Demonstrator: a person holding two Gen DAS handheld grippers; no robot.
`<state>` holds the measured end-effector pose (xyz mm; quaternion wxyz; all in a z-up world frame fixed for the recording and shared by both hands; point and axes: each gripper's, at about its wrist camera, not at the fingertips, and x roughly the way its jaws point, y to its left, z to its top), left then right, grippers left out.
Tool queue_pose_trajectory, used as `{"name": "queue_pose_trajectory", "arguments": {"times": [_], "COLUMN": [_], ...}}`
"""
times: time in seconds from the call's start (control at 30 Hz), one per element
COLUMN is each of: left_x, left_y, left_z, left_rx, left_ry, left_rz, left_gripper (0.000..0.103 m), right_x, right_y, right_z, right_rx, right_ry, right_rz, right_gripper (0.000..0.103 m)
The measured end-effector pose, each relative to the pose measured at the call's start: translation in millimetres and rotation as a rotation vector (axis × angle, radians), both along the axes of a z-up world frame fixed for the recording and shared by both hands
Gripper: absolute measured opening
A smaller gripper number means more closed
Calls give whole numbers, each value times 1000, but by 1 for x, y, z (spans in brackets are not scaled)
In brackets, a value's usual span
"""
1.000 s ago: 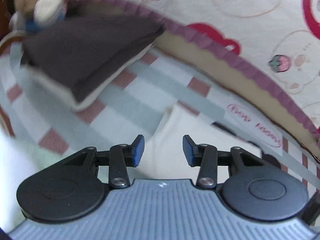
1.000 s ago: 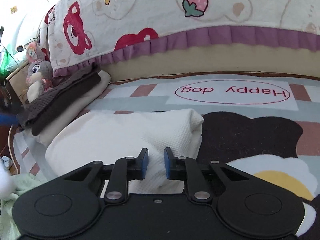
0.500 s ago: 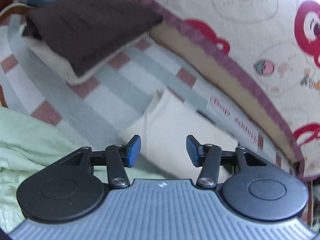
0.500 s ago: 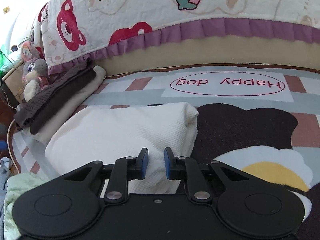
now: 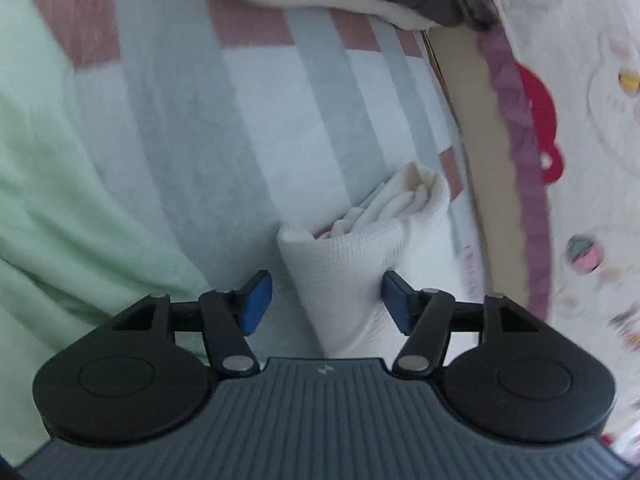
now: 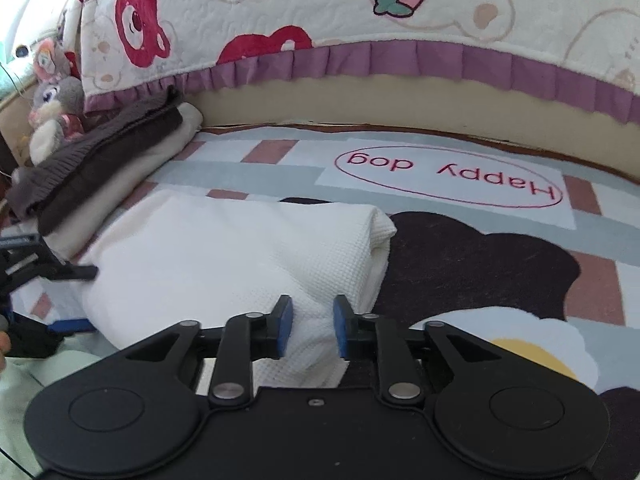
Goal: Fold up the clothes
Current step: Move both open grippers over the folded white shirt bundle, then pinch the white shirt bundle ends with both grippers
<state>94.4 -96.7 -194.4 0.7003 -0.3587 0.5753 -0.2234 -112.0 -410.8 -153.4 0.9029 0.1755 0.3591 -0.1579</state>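
Observation:
A folded white waffle-knit garment (image 6: 224, 256) lies on the patterned rug (image 6: 480, 264). My right gripper (image 6: 313, 328) is shut on its near edge, and a pinch of cloth bunches up between the blue pads. My left gripper (image 5: 326, 302) is open. Its fingers straddle the garment's layered left end (image 5: 360, 248), the right pad against the cloth and the left one apart from it. From the right wrist view the left gripper (image 6: 76, 298) shows at the far left edge of the garment.
A pale green garment (image 5: 72, 208) lies loose at the left. A folded dark brown and cream stack (image 6: 108, 168) sits by the plush toys (image 6: 52, 100). The bed's quilt with a purple frill (image 6: 400, 64) bounds the rug at the back.
My left gripper has swung away from the brown stack and come down at the white garment's end, with its fingers spread wider. The right gripper has hardly moved.

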Motion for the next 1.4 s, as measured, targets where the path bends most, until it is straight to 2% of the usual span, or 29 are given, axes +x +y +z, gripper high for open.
{"name": "queue_pose_trajectory", "arguments": {"times": [0.03, 0.07, 0.1, 0.17, 0.27, 0.3, 0.43, 0.53, 0.57, 0.6, 0.67, 0.73, 0.83, 0.93, 1.0, 1.07, 1.13, 1.3, 1.4], "left_x": [0, 1, 0, -5, -8, -6, 4, 12, 11, 9, 5, -2, -11, -13, -7, -3, -4, -2, 9], "left_y": [1, 3, 4, 10, 19, 23, 39, 52, 51, 48, 40, 34, 31, 28, 24, 16, 14, 11, 1], "left_z": [-1, -2, -1, -1, 6, 9, 21, 30, 33, 36, 36, 32, 14, 9, 8, 2, -1, -10, -10], "left_rx": [-10, -18, -15, -4, 23, 26, 40, 50, 57, 71, 77, 63, 52, 27, -19, -84, -100, -105, -100], "left_ry": [-16, -34, -47, -34, -43, -50, -78, -98, -105, -118, -135, -144, -106, -95, -65, -30, -38, -63, -95], "left_rz": [3, 5, 7, 52, 111, 120, 153, 178, 165, 143, 67, -12, -78, -77, -53, -53, -40, 1, -20], "left_gripper": [33, 27, 25, 22, 18, 0, 0, 4, 9, 25, 42, 44, 47, 51, 55, 55, 55, 56, 58], "right_x": [-1, -1, -2, -6, -2, 0, -5, -6, -4, -3, -7, -17, -39, -51, -57, -57, -54, -54, -46], "right_y": [-3, -6, -9, -15, -12, -12, -25, -34, -37, -39, -44, -47, -47, -25, -10, 3, 6, 2, 0], "right_z": [-1, -3, -4, -7, -7, -7, -14, -22, -23, -25, -23, -21, -17, -24, -32, -45, -60, -71, -67], "right_rx": [12, 26, 39, 128, 118, 118, 212, 292, 307, 321, 385, 474, 635, 761, 830, 894, 1003, 1058, 1038], "right_ry": [1, 2, 2, -22, -12, -6, -21, -36, -37, -37, -48, -65, -99, -84, -79, -85, -101, -194, -190], "right_rz": [-17, -35, -53, -110, -106, -105, -130, -159, -161, -164, -201, -264, -375, -357, -363, -383, -406, -515, -532], "right_gripper": [52, 54, 53, 53, 53, 53, 54, 62, 63, 64, 64, 64, 67, 70, 70, 70, 70, 70, 73]}}
